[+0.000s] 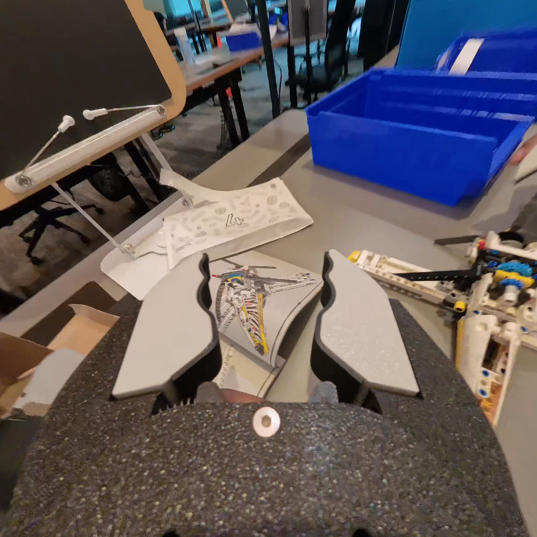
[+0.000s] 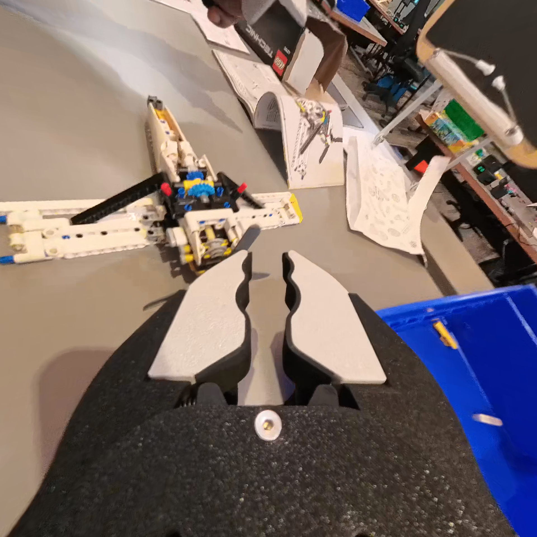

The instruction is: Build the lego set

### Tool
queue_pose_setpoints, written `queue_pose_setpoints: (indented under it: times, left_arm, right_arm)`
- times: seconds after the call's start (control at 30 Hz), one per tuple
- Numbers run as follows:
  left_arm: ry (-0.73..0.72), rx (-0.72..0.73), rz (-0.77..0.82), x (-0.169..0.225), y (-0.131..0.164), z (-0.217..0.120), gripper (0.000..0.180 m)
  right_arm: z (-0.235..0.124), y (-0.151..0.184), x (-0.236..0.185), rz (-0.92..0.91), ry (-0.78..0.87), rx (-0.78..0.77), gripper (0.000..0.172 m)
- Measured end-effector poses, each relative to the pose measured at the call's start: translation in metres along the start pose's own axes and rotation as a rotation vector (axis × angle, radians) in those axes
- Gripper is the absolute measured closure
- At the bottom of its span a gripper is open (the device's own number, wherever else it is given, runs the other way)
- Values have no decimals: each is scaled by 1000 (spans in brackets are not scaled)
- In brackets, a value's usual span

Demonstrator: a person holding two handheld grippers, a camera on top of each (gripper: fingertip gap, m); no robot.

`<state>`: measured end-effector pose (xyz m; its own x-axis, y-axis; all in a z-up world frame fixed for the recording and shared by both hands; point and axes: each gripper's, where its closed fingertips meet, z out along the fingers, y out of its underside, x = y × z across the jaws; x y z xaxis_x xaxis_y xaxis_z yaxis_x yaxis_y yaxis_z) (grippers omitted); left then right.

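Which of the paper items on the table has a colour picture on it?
The booklet beneath the left jaws: it shows a colourful model, while the white sheet beyond carries only grey outlines.

A white, black and yellow brick-built model (image 2: 180,215) lies flat on the grey table (image 2: 72,101), left of centre in the right wrist view, with long white beams spreading sideways, blue gears and red pegs on its dark core. An open instruction booklet (image 1: 255,302) lies mid-frame in the left wrist view.
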<state>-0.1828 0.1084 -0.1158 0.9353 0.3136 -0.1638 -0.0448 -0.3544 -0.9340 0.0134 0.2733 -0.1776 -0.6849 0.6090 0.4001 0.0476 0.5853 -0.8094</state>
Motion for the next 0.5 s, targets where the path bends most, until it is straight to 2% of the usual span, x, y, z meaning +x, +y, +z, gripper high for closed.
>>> queue_pose_setpoints:
  times: [0.13, 0.2, 0.3, 0.5]
  left_arm:
    - [-31, -39, 106, 10, 8, 15, 101]
    - [-37, -38, 140, 20, 22, 22, 105]
    - [-69, -122, 232, 24, 55, 28, 103]
    - [-78, -165, 185, 26, 89, 17, 104]
  right_arm:
    - [10, -31, 22, -35, 39, 1, 150]
    - [19, -47, 30, -34, 34, 8, 150]
    - [35, -69, 36, -57, 18, 3, 149]
    - [83, -99, 47, -63, -30, -21, 143]
